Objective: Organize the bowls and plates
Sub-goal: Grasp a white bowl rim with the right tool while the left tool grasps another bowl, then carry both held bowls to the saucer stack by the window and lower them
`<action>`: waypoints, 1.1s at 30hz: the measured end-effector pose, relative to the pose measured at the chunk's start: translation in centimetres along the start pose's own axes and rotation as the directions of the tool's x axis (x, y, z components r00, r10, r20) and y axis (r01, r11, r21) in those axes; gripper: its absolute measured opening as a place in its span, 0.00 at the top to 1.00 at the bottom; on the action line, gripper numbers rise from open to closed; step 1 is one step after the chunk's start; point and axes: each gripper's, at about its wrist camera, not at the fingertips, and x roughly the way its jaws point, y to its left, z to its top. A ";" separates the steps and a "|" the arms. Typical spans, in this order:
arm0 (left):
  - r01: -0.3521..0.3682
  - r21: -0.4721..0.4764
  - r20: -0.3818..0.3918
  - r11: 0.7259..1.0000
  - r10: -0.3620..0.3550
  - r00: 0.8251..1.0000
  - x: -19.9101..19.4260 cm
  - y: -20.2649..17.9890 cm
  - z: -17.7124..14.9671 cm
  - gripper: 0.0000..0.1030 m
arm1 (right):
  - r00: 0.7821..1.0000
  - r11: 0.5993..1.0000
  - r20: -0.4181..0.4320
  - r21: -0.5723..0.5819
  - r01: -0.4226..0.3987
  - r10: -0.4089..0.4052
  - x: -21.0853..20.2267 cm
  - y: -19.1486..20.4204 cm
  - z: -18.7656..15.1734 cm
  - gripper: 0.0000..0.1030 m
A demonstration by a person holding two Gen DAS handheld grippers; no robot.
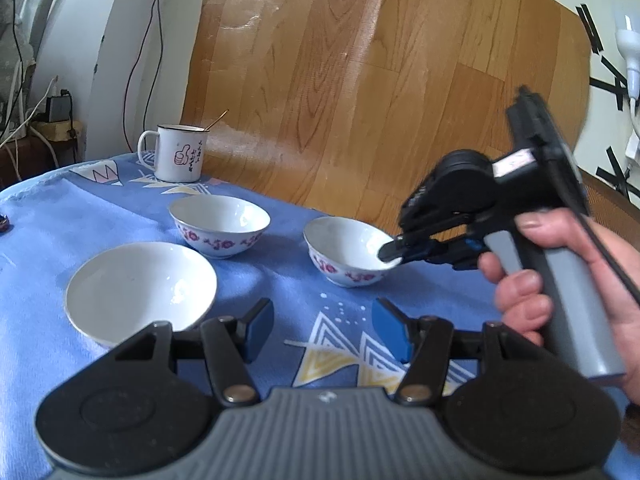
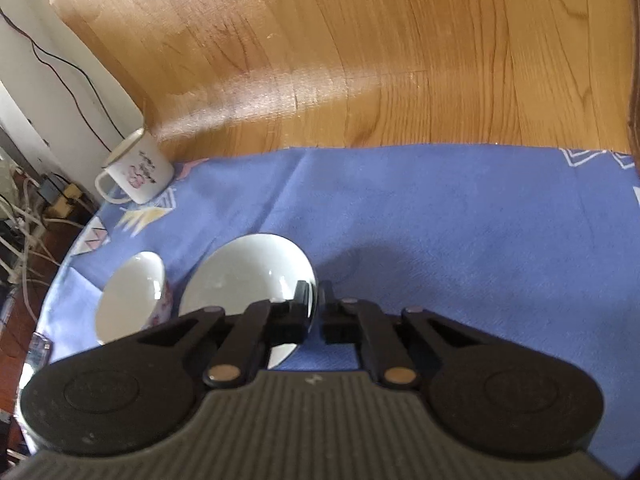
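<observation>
Three white bowls with pink flowers stand on the blue cloth (image 1: 60,220). In the left wrist view the right bowl (image 1: 344,248) has its near-right rim pinched by my right gripper (image 1: 390,250), which a hand (image 1: 560,280) holds. The right wrist view shows the same bowl (image 2: 248,276), its rim caught between the closed fingers of that right gripper (image 2: 316,292). A second bowl (image 1: 219,220) sits farther back and a third bowl (image 1: 140,284) lies near left. My left gripper (image 1: 323,320) hovers open over bare cloth, to the right of the third bowl.
A white enamel mug (image 1: 180,154) with a spoon stands at the cloth's far left corner, also seen as the mug (image 2: 140,172) in the right wrist view. A wood-pattern sheet (image 1: 360,80) rises behind the table. Cables (image 2: 24,240) hang past the left edge.
</observation>
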 end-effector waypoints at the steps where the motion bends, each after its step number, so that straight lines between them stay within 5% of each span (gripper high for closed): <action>1: 0.004 -0.009 -0.002 1.000 -0.004 1.000 0.0 0.1 0.0 0.46 | 1.000 1.000 0.005 -0.009 0.009 -0.009 -0.4 0.0 -0.1 0.94; 7: 0.045 -0.047 -0.017 0.998 -0.046 0.999 0.2 0.8 0.2 0.46 | 1.000 1.000 -0.028 -0.005 0.006 -0.006 -4.8 -2.6 -2.8 0.94; 10: 0.131 -0.058 -0.034 0.990 -0.133 0.991 0.2 1.2 0.2 0.47 | 0.999 1.000 -0.033 0.013 0.005 -0.005 -8.1 -4.9 -5.2 0.94; 15: 0.293 -0.095 -0.125 0.951 -0.304 0.944 0.2 1.5 0.1 0.50 | 0.999 0.997 -0.036 0.071 0.001 0.002 -13.0 -8.2 -9.5 0.94; 20: 0.417 -0.149 -0.213 0.897 -0.440 0.872 -1.4 -1.4 -0.4 0.50 | 1.000 0.994 -0.005 0.105 -0.012 0.012 -15.0 -8.8 -11.8 0.93; 25: 0.363 -0.052 -0.333 0.930 -0.359 0.872 -1.4 -5.3 -0.9 0.55 | 0.998 0.998 0.061 0.066 -0.010 0.006 -15.2 -8.1 -12.5 0.88; 33: 0.345 -0.065 -0.422 0.936 -0.340 0.841 -0.1 -6.6 -2.1 0.86 | 0.995 0.996 0.095 0.085 -0.024 0.016 -15.7 -9.4 -14.6 0.88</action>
